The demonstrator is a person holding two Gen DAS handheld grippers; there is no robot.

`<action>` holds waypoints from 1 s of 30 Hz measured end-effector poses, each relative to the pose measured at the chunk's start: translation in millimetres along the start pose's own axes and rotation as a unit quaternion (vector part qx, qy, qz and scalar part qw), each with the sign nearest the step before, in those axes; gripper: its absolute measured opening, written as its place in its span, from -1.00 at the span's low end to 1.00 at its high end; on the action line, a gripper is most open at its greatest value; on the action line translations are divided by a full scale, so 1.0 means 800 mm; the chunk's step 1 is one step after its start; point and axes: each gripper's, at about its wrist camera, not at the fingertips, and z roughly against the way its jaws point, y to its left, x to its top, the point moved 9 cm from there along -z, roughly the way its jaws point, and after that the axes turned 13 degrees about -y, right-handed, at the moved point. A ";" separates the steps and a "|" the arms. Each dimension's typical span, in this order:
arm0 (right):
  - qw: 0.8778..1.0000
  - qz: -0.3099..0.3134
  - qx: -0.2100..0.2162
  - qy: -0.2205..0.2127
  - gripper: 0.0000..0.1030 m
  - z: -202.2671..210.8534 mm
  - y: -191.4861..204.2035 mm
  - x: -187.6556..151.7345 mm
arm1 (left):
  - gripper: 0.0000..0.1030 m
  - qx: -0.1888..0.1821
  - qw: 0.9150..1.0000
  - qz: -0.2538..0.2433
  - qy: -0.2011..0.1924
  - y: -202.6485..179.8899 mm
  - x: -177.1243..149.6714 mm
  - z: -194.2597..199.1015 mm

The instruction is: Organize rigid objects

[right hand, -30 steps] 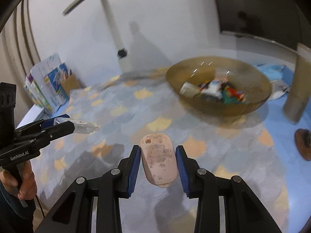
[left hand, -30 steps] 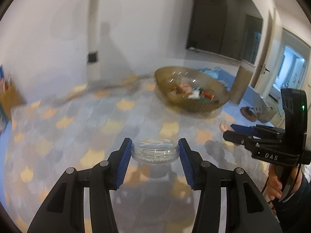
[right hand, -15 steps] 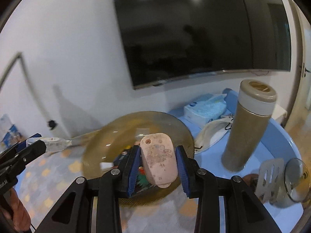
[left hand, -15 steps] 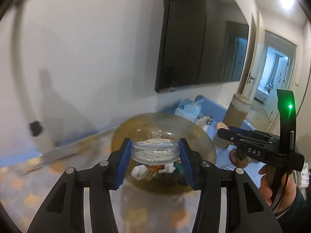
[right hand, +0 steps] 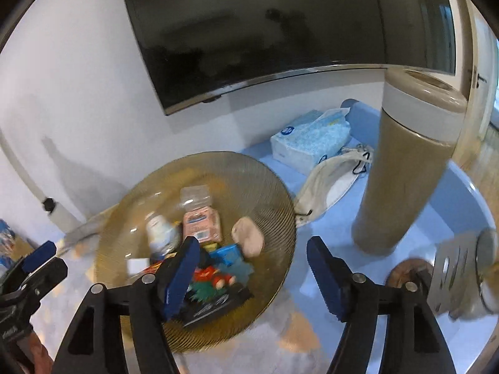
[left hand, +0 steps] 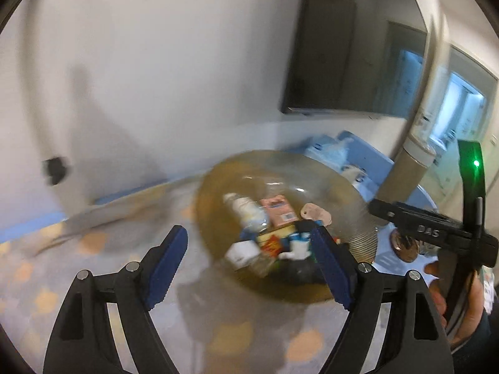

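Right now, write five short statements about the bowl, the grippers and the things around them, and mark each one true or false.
1. The pink pebble-shaped piece lies inside the amber bowl. True.
2. The right gripper is clamped on that piece. False: its jaws are opening and nothing is between them.
3. The tall tan flask stands upright outside the bowl. True.
4. The left gripper holds a clear round dish. False: its jaws are opening, with nothing between them.
5. The blue tissue pack sits in the bowl. False: it lies on the blue surface behind the bowl, by the wall.
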 end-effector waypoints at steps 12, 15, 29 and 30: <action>0.990 0.038 0.128 -0.039 0.62 0.136 0.168 -0.023 | 0.99 0.109 0.989 -0.049 -0.088 0.068 -0.001 0.222; 0.987 0.059 0.147 -0.037 0.62 0.152 0.213 -0.056 | 0.99 0.140 0.987 -0.030 -0.077 0.102 -0.036 0.250; 0.975 0.144 0.166 0.018 0.67 0.103 0.298 -0.239 | 0.99 0.235 0.969 0.076 0.005 0.217 -0.211 0.205; 0.975 0.152 0.161 0.018 0.67 0.099 0.296 -0.244 | 0.99 0.230 0.970 0.083 0.013 0.217 -0.219 0.201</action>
